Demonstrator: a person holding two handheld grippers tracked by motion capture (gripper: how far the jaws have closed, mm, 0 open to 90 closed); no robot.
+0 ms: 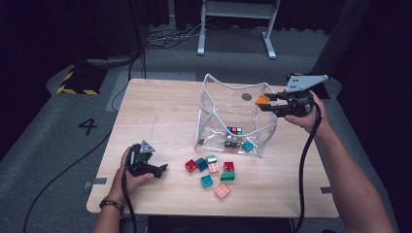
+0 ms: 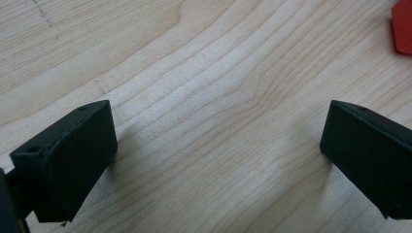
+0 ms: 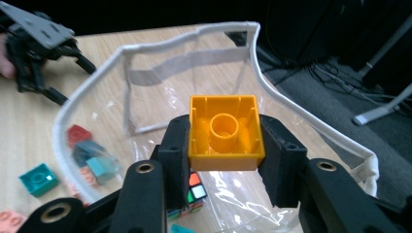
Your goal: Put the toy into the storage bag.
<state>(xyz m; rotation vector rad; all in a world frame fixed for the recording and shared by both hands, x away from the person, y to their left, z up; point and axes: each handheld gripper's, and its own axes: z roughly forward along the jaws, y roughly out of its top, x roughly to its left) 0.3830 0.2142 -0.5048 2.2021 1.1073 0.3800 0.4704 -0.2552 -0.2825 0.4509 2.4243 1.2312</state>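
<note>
Black blocky pads of my right gripper [image 3: 226, 145] clamp a hollow orange plastic brick [image 3: 226, 132] above the clear bag [image 3: 160, 82]; my left gripper [image 2: 218, 155] gapes over woodgrain.

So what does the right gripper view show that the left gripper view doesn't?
Right gripper view alone: the right gripper clamped on an orange brick, hollow underside facing the camera, held over the open clear bag, with a colour cube inside. Left gripper view alone: the left gripper, open, with bare wood between its jaws. Shared: the wooden table and a red brick.
</note>
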